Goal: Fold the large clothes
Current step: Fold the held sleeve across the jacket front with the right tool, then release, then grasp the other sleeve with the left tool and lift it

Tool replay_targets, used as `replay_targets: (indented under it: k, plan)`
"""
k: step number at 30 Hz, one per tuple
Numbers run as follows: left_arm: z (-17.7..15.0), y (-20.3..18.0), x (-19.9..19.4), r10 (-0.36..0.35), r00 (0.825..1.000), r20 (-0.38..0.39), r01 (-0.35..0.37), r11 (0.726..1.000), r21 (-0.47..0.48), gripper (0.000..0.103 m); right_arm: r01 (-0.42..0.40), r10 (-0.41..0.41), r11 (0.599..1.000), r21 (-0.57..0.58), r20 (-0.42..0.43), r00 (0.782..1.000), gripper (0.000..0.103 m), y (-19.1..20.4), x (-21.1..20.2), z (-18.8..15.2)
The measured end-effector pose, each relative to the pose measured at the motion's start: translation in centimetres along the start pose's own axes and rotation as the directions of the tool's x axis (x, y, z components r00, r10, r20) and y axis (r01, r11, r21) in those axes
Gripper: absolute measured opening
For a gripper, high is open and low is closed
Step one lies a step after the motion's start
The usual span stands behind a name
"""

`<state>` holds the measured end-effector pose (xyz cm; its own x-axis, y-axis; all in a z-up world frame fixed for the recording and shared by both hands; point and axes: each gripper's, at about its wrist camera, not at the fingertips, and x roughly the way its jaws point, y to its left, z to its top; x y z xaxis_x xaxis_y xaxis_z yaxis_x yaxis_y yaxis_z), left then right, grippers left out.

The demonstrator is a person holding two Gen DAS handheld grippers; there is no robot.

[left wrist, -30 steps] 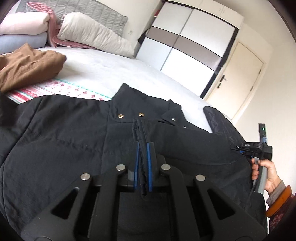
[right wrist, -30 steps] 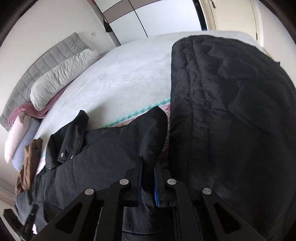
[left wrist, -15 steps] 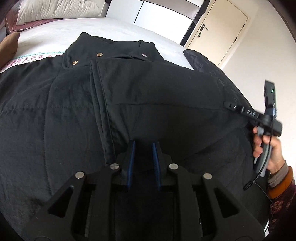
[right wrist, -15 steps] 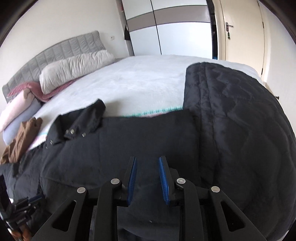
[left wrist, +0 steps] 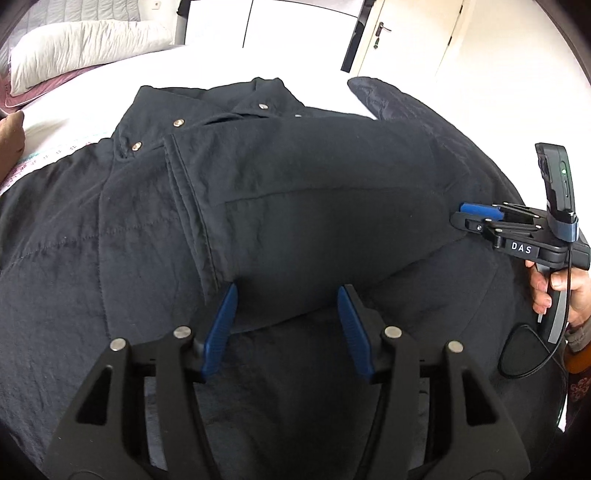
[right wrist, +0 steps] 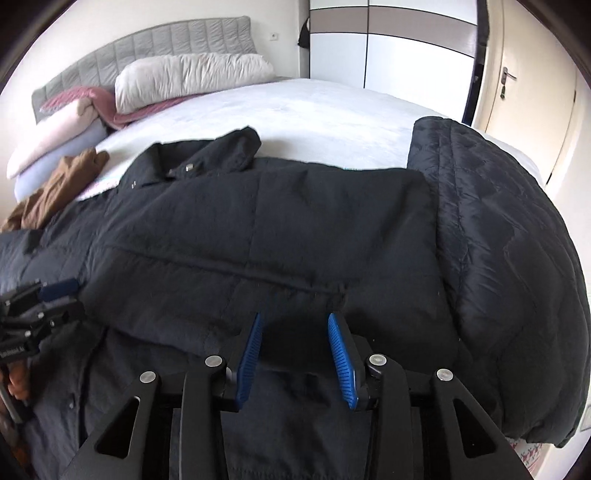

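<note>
Both the left gripper and the right gripper have just been opening, released, so the black jacket's side panel now lies folded toward 9 o'clock.

Home bedroom. Showed a wide bed with white cover, grey padded headboard against the wall, long white pillow leaning on it, pink blanket and folded pale bedding stacked beside. Had a tall wardrobe with white and grey-brown sliding panels behind the bed, cream door with lever handle to its right, wall socket above the headboard. Clothes lay spread on the bed: black coat, dark quilted jacket, brown garment. Plain white walls, daylight.
</note>
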<state>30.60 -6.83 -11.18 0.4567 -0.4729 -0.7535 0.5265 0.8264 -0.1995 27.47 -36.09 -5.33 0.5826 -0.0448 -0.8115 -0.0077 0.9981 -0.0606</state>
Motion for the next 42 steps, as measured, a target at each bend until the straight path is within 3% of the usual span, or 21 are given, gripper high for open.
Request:
replay_targets:
  k: [3, 6, 9, 13, 15, 17, 21, 23, 26, 28, 33, 37, 39, 42]
  plan:
    - [-0.1, -1.1, 0.0, 0.032, 0.999, 0.0, -0.032, 0.998, 0.057, 0.065, -0.004, 0.004, 1.0, 0.028, -0.013, 1.0, 0.038, -0.2, 1.4, -1.3]
    - [0.1, -1.5, -0.6, 0.048, 0.999, 0.017, -0.049, 0.997, 0.065, 0.071, 0.034, -0.03, 0.998, 0.061, -0.068, 0.997, 0.038, 0.6, 0.0, -0.1]
    - [0.8, -0.6, -1.5, -0.005, 1.0, 0.03, 0.006, 0.999, -0.033, 0.081, -0.003, 0.011, 0.991, 0.133, -0.057, 0.998, 0.044, 1.4, -2.9, 1.5]
    - [1.5, 1.6, -2.1, -0.025, 1.0, 0.016, 0.029, 0.972, -0.234, 0.082, -0.046, 0.049, 0.981, 0.187, -0.009, 0.999, 0.077, 3.4, -5.9, 4.4]
    - [1.5, 2.5, -2.4, -0.011, 1.0, 0.019, 0.017, 0.953, -0.303, 0.082, -0.033, 0.036, 0.981, 0.189, -0.013, 0.999, 0.08, 4.8, -6.0, 5.3]
    - [1.2, 3.2, -2.8, 0.015, 1.0, 0.024, -0.006, 0.938, -0.346, 0.082, -0.066, 0.074, 0.98, 0.188, -0.038, 0.997, 0.08, 6.4, -5.2, 5.7]
    - [0.9, 4.4, -3.9, 0.141, 0.99, 0.027, -0.118, 0.91, -0.398, 0.082, -0.146, 0.151, 0.985, 0.094, -0.056, 0.987, 0.08, 9.5, -3.2, 4.6]
    - [0.9, 5.3, -4.7, 0.204, 0.979, 0.022, -0.173, 0.878, -0.446, 0.082, -0.167, 0.167, 0.986, 0.005, -0.068, 0.984, 0.08, 10.8, -2.2, 3.5]
    - [0.5, 7.3, -6.7, 0.255, 0.965, 0.052, -0.188, 0.82, -0.54, 0.082, -0.19, 0.18, 0.978, -0.086, -0.114, 0.977, 0.08, 11.8, -0.6, 2.9]
    - [0.1, 8.3, -7.9, 0.284, 0.958, 0.046, -0.205, 0.786, -0.583, 0.082, -0.157, 0.149, 0.984, -0.081, -0.097, 0.984, 0.08, 11.6, -1.4, 2.4]
    - [-0.8, 10.8, -11.6, 0.371, 0.929, 0.011, -0.285, 0.733, -0.618, 0.082, -0.185, 0.183, 0.981, -0.05, -0.049, 0.982, 0.082, 9.0, -3.2, 0.8]
    - [-3.6, 13.5, -15.1, 0.415, 0.91, 0.004, -0.304, 0.675, -0.672, 0.082, -0.184, 0.185, 0.983, 0.024, -0.055, 0.981, 0.083, 7.5, -2.8, 1.3]
    - [-5.5, 15.3, -16.6, 0.43, 0.902, -0.028, -0.329, 0.645, -0.689, 0.082, -0.223, 0.227, 0.973, 0.059, -0.075, 0.971, 0.083, 7.4, -2.5, 1.2]
    - [-8.7, 18.1, -19.1, 0.485, 0.873, -0.055, -0.372, 0.587, -0.719, 0.082, -0.223, 0.226, 0.974, 0.049, -0.091, 0.97, 0.083, 7.4, -2.4, 1.2]
